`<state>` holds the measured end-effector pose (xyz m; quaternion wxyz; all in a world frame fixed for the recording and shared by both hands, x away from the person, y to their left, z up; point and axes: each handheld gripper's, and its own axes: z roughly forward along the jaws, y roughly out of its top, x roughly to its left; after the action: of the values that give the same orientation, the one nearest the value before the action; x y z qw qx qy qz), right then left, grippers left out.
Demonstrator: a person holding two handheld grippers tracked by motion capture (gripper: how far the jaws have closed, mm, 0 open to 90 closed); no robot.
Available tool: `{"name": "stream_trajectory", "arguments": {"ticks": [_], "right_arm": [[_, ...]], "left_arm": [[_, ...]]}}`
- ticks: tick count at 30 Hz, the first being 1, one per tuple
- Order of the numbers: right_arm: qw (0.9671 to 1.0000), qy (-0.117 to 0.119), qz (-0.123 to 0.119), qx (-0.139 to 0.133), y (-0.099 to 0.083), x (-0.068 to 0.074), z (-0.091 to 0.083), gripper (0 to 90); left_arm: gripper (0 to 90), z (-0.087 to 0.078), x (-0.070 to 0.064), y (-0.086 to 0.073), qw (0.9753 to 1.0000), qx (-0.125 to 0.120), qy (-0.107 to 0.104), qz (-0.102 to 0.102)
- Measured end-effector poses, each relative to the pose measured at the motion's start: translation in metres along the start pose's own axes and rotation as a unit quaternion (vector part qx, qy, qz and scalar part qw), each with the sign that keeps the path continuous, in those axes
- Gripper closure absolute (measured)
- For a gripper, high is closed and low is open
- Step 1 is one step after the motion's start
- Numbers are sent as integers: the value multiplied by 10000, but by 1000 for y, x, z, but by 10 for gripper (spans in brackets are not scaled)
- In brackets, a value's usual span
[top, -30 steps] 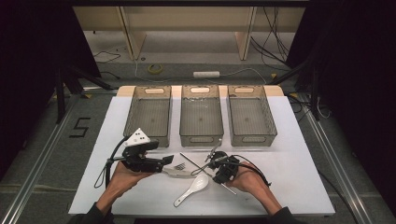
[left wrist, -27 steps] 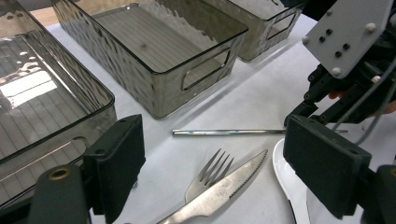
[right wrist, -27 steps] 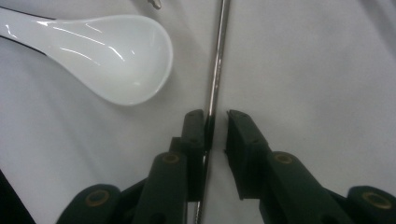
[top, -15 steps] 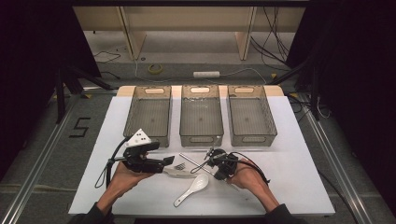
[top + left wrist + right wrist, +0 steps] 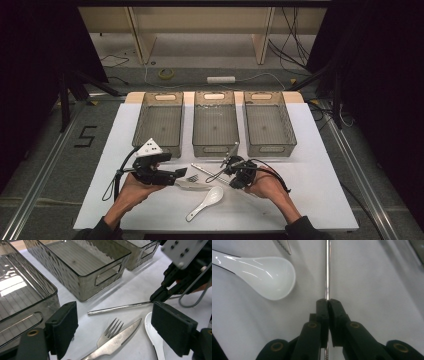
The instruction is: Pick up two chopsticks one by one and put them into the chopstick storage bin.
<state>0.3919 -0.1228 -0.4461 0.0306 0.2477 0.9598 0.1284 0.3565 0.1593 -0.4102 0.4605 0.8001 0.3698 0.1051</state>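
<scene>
On the left, our left gripper (image 5: 176, 173) hovered, fingers spread, over the knife (image 5: 117, 341) and fork (image 5: 110, 331). Rightward, our right gripper's (image 5: 327, 301) fingers pinched the metal straw (image 5: 117, 308) lying on the worktop (image 5: 310, 190). All three bins (image 5: 214, 125) stood empty, so sorting had barely begun. The straw's held end was hidden between the fingers.

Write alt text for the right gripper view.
The right gripper, jaws closed, pinches a thin metal straw lying on a white table. A white ceramic spoon rests to its left, with a serrated knife tip at the top edge.
</scene>
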Motion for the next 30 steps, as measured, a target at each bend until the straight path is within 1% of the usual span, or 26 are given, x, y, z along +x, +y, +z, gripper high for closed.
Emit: {"name": "stream_trajectory", "arguments": {"ticks": [2, 5, 7, 9, 10, 11, 12, 14, 18, 21, 22, 23, 28, 29, 30], "right_arm": [[10000, -36, 1, -25, 1, -1, -4, 876], [9999, -72, -3, -71, 2, -2, -11, 876], [9999, -88, -29, -74, 3, -2, -13, 877], [9999, -94, -59, -86, 4, -3, -16, 876], [9998, -104, -51, -133, 4, -2, -17, 877], [9999, -103, -75, -107, 4, -3, -18, 876], [9998, -141, -71, -136, 5, -3, -19, 876], [9998, -143, -69, -147, 5, -3, -21, 877], [9997, -157, -86, -145, 4, -5, -25, 877], [9996, -143, -42, -235, 3, -6, -29, 877], [9996, -122, -25, -263, 2, -7, -31, 877], [9996, -117, 16, -256, 2, -7, -33, 877], [9991, -193, -27, -367, 0, -9, -41, 877], [9990, -199, 78, -392, 1, -8, -43, 877], [9990, -183, 62, -404, 1, -9, -44, 877]], "left_arm": [[215, 4, -1, 0, 10000, 63, -51, 8], [217, 14, -5, 0, 9994, 296, -115, 167], [217, 21, -8, 0, 9988, 402, -142, 248], [219, 27, -9, 0, 9984, 462, -178, 279], [220, 29, -10, 0, 9981, 503, -191, 315], [223, 32, -11, 0, 9976, 554, -204, 354], [223, 34, -12, 0, 9973, 592, -201, 377], [224, 36, -14, -1, 9968, 649, -220, 402], [225, 38, -15, -1, 9968, 649, -222, 420], [226, 37, -14, 0, 9969, 637, -232, 404], [226, 37, -14, 0, 9973, 598, -237, 360], [227, 37, -13, 0, 9973, 589, -236, 357], [230, 39, -13, 1, 9972, 599, -236, 369], [230, 40, -14, 2, 9971, 605, -245, 391], [230, 41, -14, 2, 9971, 596, -248, 405]]}}
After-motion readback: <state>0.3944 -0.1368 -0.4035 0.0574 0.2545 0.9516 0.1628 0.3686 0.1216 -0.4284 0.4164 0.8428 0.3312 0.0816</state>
